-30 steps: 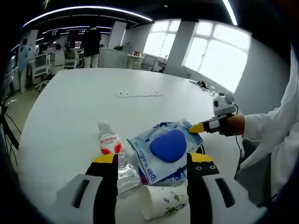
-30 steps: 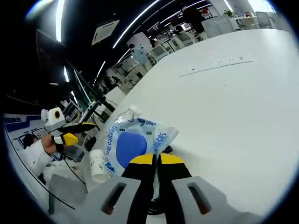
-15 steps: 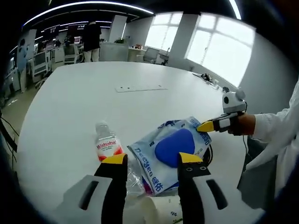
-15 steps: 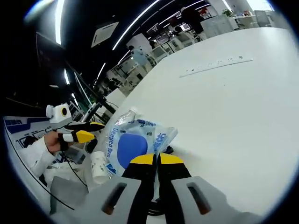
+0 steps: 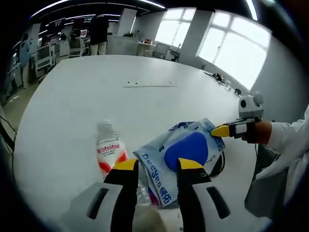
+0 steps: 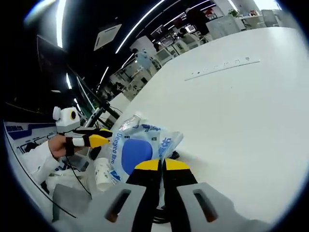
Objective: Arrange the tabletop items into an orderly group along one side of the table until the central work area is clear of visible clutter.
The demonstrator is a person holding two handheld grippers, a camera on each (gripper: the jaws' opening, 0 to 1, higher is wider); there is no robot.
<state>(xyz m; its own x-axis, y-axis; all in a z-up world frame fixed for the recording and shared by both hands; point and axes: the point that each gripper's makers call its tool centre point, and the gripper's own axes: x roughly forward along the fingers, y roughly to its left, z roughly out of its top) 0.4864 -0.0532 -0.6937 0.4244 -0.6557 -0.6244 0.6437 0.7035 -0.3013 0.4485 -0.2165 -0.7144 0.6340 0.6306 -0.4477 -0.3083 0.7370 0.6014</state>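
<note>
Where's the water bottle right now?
In the left gripper view, the water bottle lies on the white table, just left of the blue-and-white bag and beyond the left gripper.

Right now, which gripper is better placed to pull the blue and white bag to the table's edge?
Right gripper: its jaws are shut on the bag's corner. The left gripper hangs over bag and bottle, gripping neither.

left gripper [image 5: 153, 164] narrowed, advanced over blue pouch [image 5: 186, 154]
</note>
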